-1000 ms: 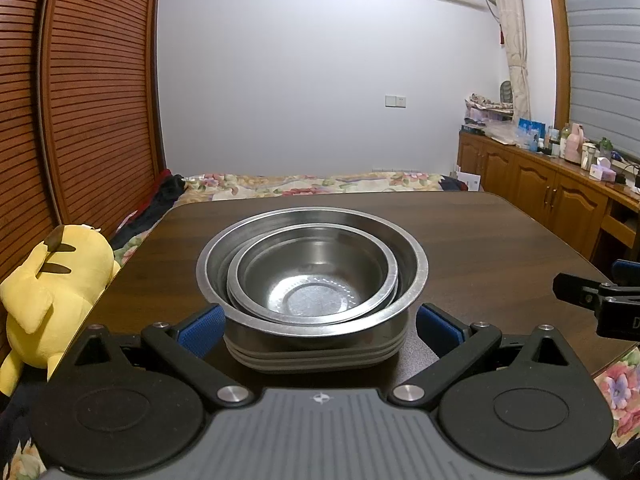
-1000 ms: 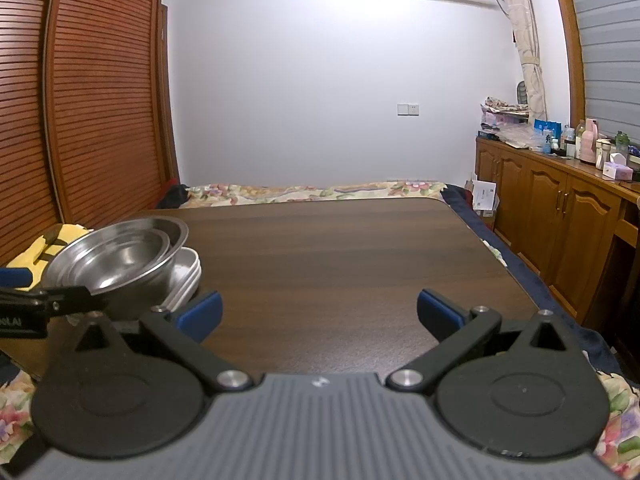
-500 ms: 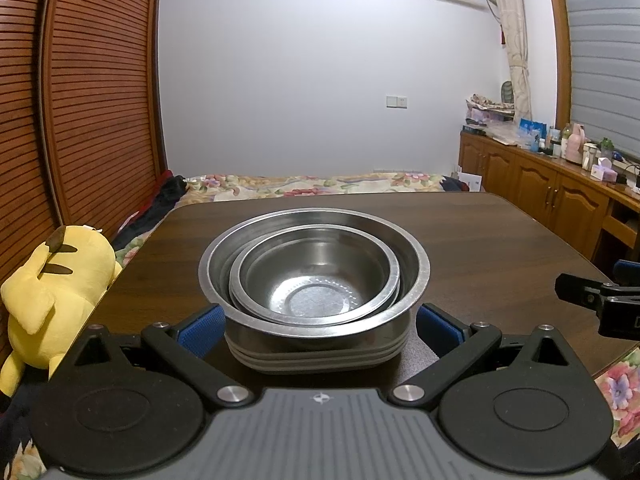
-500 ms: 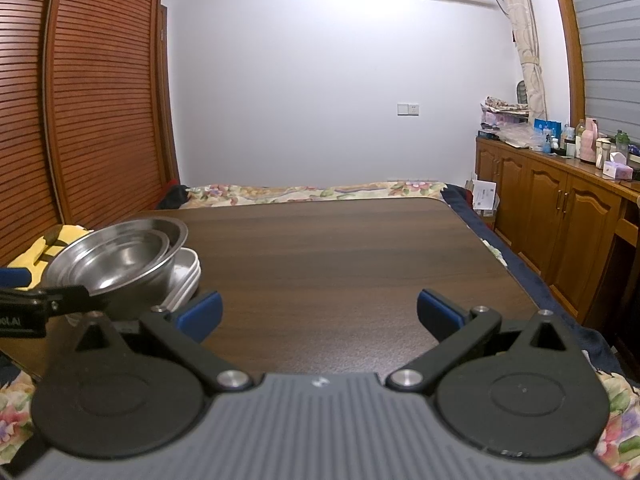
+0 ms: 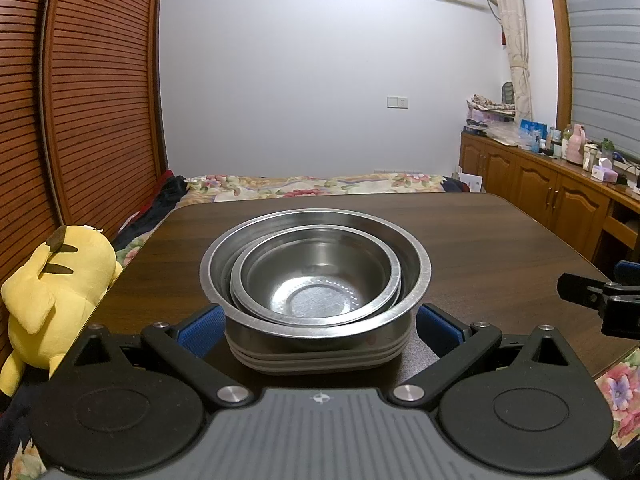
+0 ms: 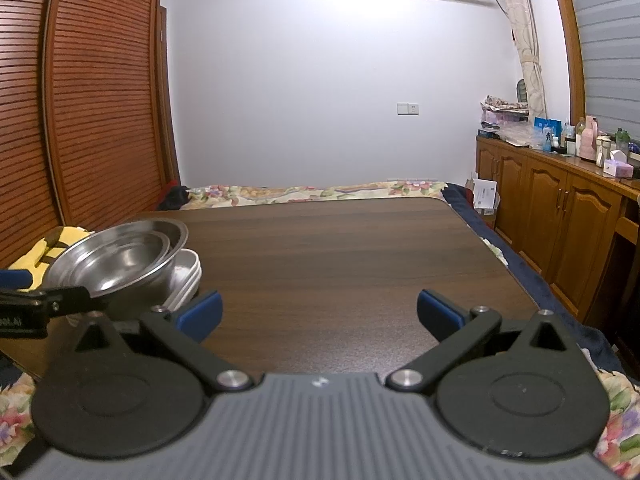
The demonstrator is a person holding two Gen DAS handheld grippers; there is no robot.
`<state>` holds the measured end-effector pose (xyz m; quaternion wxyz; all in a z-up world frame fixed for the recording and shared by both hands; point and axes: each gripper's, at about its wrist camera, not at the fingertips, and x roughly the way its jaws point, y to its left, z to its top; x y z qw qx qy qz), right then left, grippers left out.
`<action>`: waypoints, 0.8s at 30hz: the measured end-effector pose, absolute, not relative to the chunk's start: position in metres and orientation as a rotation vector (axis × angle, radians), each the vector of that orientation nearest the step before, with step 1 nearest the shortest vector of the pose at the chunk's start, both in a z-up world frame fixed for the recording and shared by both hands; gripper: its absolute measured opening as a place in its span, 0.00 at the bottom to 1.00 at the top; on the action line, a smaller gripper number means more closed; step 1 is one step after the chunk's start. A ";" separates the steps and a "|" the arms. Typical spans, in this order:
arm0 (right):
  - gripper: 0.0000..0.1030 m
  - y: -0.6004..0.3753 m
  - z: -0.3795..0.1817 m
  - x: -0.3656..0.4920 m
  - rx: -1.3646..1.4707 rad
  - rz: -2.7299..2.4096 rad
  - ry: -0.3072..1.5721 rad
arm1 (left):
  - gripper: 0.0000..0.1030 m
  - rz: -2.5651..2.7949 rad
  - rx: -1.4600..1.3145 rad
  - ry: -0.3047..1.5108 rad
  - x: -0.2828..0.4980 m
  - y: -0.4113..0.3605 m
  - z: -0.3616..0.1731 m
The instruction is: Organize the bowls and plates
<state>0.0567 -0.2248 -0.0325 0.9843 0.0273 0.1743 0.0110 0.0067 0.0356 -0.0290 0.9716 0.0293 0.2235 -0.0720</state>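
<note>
A stack of steel bowls nested on plates is seen on the near left part of the dark table. The left gripper is spread wide, its blue fingers set on either side of the stack's base; contact cannot be judged, possibly just apart. The right gripper is likewise held wide over bare table, with the stack well to its left.

Plates mostly hidden under nested bowls; right gripper cut off at frame edge
</note>
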 end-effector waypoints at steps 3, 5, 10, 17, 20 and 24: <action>1.00 -0.225 -0.032 0.057 0.056 0.022 0.349 | 1.00 -0.145 0.059 0.450 0.007 0.036 -0.029; 1.00 -0.225 -0.033 0.057 0.056 0.021 0.349 | 1.00 -0.146 0.059 0.449 0.007 0.036 -0.029; 1.00 -0.225 -0.033 0.057 0.056 0.022 0.351 | 1.00 -0.146 0.059 0.450 0.006 0.036 -0.029; 1.00 -0.225 -0.034 0.057 0.057 0.022 0.352 | 1.00 -0.145 0.060 0.451 0.007 0.036 -0.029; 1.00 -0.225 -0.034 0.057 0.058 0.022 0.352 | 1.00 -0.147 0.058 0.451 0.007 0.036 -0.029; 1.00 -0.225 -0.034 0.057 0.061 0.023 0.352 | 1.00 -0.147 0.057 0.452 0.007 0.036 -0.029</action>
